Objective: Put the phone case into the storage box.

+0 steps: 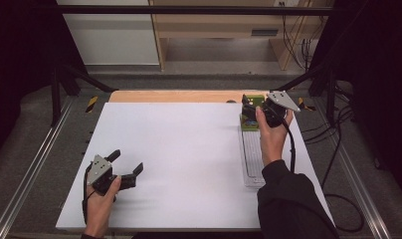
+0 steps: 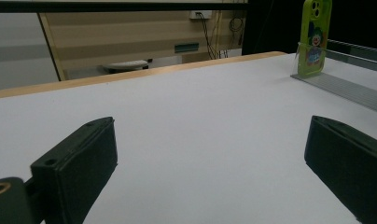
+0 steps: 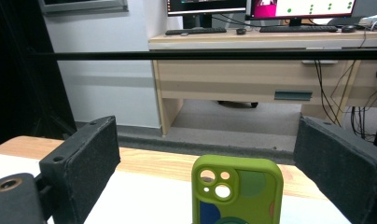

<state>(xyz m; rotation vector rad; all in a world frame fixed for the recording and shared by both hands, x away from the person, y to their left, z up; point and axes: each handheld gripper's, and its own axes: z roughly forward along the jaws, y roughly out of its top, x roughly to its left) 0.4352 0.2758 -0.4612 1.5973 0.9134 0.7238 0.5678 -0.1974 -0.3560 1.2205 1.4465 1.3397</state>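
Toward two o'clock on the white counter (image 1: 189, 159), a green phone case (image 1: 252, 110) stands upright at the far end of a clear ribbed rack (image 1: 251, 159) that runs along the counter's right side. From the left gripper view the phone case (image 2: 313, 37) shows a cartoon clown on its back and sits in the rack's (image 2: 350, 88) end slot. Just at the case hovers the right gripper (image 1: 253, 107), held in the person's right hand (image 1: 272, 137), its jaws spread wide on either side of the case without touching it; from the right gripper view the phone case (image 3: 236, 191) rises between the two black jaws, camera cutouts facing the lens. Down at seven o'clock the left gripper (image 1: 127, 162) rests low over the bare counter in the left hand (image 1: 100, 206), jaws likewise spread apart and holding nothing, well apart from the rack.
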